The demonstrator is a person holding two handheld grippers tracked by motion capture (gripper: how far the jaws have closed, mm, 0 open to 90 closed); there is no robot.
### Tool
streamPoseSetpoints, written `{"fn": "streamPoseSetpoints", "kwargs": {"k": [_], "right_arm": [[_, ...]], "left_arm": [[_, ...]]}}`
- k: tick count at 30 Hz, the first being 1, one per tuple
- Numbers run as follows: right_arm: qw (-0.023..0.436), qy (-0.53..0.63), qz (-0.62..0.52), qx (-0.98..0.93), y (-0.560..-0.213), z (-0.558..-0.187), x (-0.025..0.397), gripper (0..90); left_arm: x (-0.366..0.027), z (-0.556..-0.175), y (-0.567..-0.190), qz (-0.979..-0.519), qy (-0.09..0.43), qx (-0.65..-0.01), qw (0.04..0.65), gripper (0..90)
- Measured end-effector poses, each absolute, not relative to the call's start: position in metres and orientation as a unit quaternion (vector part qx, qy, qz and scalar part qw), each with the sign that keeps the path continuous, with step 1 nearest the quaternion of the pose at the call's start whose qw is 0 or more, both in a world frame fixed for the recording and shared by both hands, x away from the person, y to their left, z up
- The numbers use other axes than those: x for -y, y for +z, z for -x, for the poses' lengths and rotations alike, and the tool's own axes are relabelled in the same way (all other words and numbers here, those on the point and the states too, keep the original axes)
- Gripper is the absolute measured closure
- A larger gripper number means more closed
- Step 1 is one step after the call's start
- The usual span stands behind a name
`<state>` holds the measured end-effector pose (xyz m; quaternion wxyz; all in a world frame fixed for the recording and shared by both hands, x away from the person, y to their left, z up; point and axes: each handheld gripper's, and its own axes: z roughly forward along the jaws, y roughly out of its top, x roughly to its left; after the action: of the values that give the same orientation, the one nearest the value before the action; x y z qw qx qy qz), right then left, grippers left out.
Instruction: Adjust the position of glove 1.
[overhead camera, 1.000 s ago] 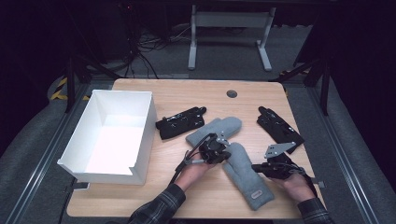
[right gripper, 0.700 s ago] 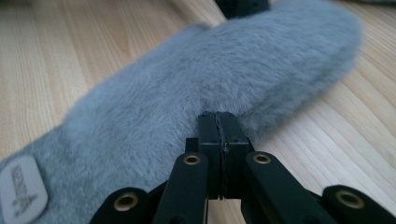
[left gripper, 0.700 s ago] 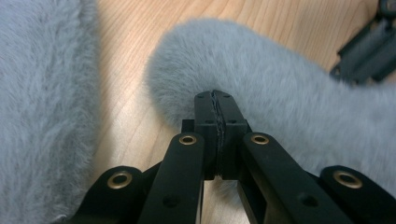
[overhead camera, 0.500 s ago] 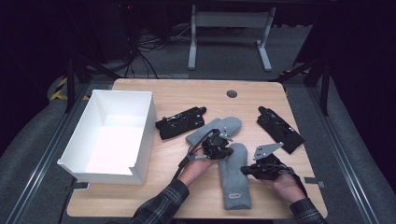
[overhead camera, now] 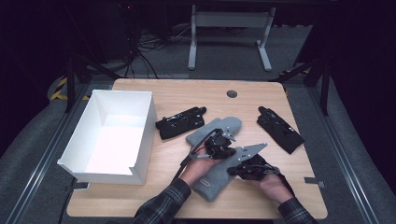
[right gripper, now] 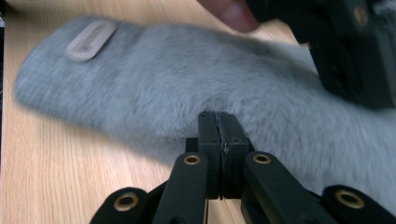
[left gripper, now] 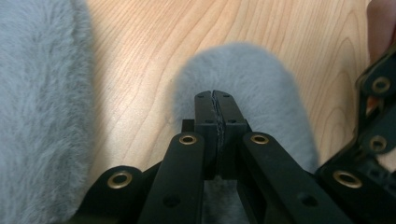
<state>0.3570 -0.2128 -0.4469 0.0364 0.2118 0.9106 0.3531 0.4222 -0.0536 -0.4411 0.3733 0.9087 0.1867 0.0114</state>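
A grey fuzzy mitten (overhead camera: 212, 182) lies slanted on the wooden table (overhead camera: 187, 95), cuff toward the front left. My left gripper (overhead camera: 223, 148) is shut over its rounded end (left gripper: 243, 65), jaws pressed together in the fur (left gripper: 213, 95). My right gripper (overhead camera: 235, 171) is shut at the mitten's edge (right gripper: 217, 116). The mitten's body (right gripper: 163, 70) carries a pale label tab (right gripper: 91, 39). A second grey mitten (overhead camera: 224, 127) lies just behind, and its fur (left gripper: 37, 116) shows at the left of the left gripper view.
A white open box (overhead camera: 140, 135) stands at the table's left. Two black gloves lie flat, one (overhead camera: 181, 122) beside the box and one (overhead camera: 280, 129) at the right. A dark round grommet (overhead camera: 231, 94) sits near the far edge.
The near mitten has swung round: its cuff end went from front right to front left. My right gripper moved left with it, while the left gripper stayed about where it was.
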Motion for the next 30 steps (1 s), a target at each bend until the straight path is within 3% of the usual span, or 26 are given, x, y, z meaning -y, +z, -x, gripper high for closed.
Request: {"fn": "streamPoseSetpoints", "kwargs": {"k": [12,15,24,25,26,30], "right_arm": [[0.048,0.367,-0.207,-0.906,-0.444,-0.354,0.210,90.0],[0.061,0.375,-0.218,-0.899,-0.441,-0.350,0.220,77.6],[0.124,0.375,-0.292,-0.871,-0.447,-0.336,0.269,38.4],[0.124,0.375,-0.292,-0.871,-0.447,-0.336,0.269,38.4],[0.138,0.375,-0.309,-0.863,-0.449,-0.335,0.279,31.1],[0.152,0.369,-0.337,-0.853,-0.452,-0.335,0.292,24.9]], "left_arm": [[0.042,-0.424,-0.433,-0.900,0.016,-0.198,0.387,88.6],[0.028,-0.427,-0.425,-0.899,0.030,-0.210,0.383,84.4],[-0.013,-0.443,-0.419,-0.887,0.076,-0.258,0.376,54.3],[-0.013,-0.443,-0.419,-0.887,0.076,-0.258,0.376,52.1],[-0.016,-0.446,-0.419,-0.886,0.080,-0.260,0.374,48.2],[-0.025,-0.457,-0.422,-0.882,0.089,-0.268,0.377,40.3]]}}
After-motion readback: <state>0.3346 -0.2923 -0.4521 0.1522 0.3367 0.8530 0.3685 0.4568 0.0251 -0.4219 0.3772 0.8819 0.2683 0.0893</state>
